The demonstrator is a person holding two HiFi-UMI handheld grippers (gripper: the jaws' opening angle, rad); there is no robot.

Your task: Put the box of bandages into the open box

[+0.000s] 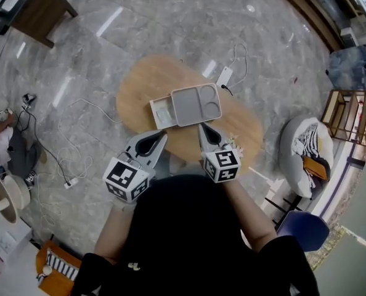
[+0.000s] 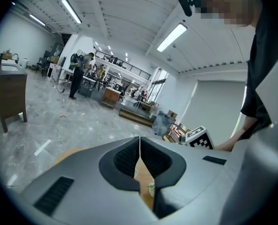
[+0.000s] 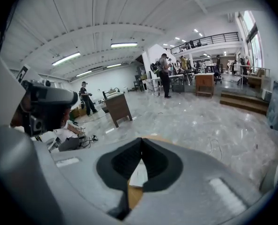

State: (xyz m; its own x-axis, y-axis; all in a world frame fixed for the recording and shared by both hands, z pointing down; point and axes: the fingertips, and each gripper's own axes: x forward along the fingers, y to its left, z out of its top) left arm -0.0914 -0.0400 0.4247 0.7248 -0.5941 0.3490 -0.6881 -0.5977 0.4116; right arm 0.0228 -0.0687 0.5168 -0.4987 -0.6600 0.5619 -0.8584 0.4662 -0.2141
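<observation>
Black-clad shoulders [image 1: 189, 239] are filling the near edge of the head view, with both tongs reaching out past them over the near rim of an oval wooden table [image 1: 140, 85]. The left gripper [image 1: 163, 134] is showing its jaws pressed together at the tips, nothing between them. The right gripper [image 1: 201, 126] is standing the same way, tips meeting and empty.

Just beyond the tips a white open box [image 1: 163, 113] is lying flat, touching the left edge of a grey compartment tray [image 1: 196, 105]. A small carton [image 1: 161, 111] seems to be resting inside the box, though it is too small to say for sure that it is the bandages.

A white adapter [image 1: 225, 76] is sitting at the table's far edge, its cable trailing onto the polished grey marble floor [image 1: 170, 17]. A dark wooden desk [image 1: 41, 8] is standing far left, a white chair [image 1: 306, 147] and a blue chair [image 1: 303, 227] at the right.

Only the gripper views are showing the hall itself: strip lights [image 2: 171, 36] on a white ribbed ceiling, a railed upper gallery [image 2: 129, 69], and people standing [image 3: 164, 74] by distant benches. Through its jaw gap, the right gripper view is catching the white box on the wood below.
</observation>
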